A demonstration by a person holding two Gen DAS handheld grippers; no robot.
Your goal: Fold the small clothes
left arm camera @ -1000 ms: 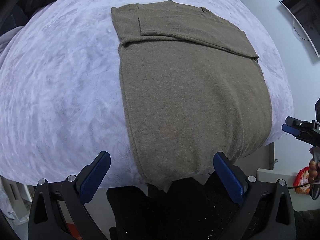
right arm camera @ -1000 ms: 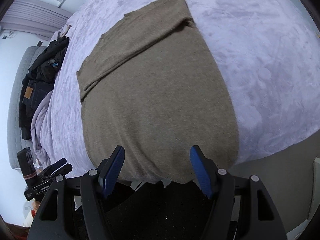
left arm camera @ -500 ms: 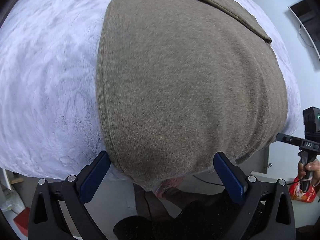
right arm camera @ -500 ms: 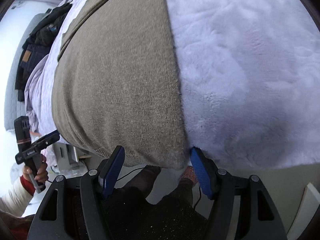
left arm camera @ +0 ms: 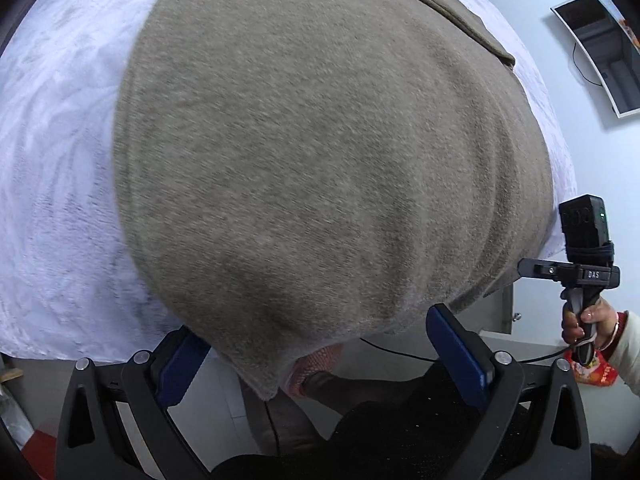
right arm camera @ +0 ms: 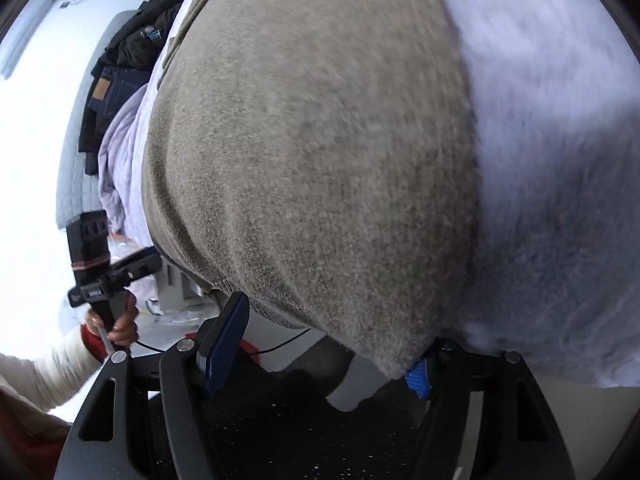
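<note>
Garment (left arm camera: 320,160): one; grippers: two, left gripper (left arm camera: 324,354), right gripper (right arm camera: 320,344).

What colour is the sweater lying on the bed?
Olive-brown sweater, plain knit; the left wrist view shows it best.

Both wrist views steeply downward, very near one shared sweater (left arm camera: 320,168) hem.

lilac fleece bedspread (left arm camera: 60,160), dark clothes pile (right arm camera: 120,76) at its far side, curved monitor (left arm camera: 596,52) on pale wall
</note>
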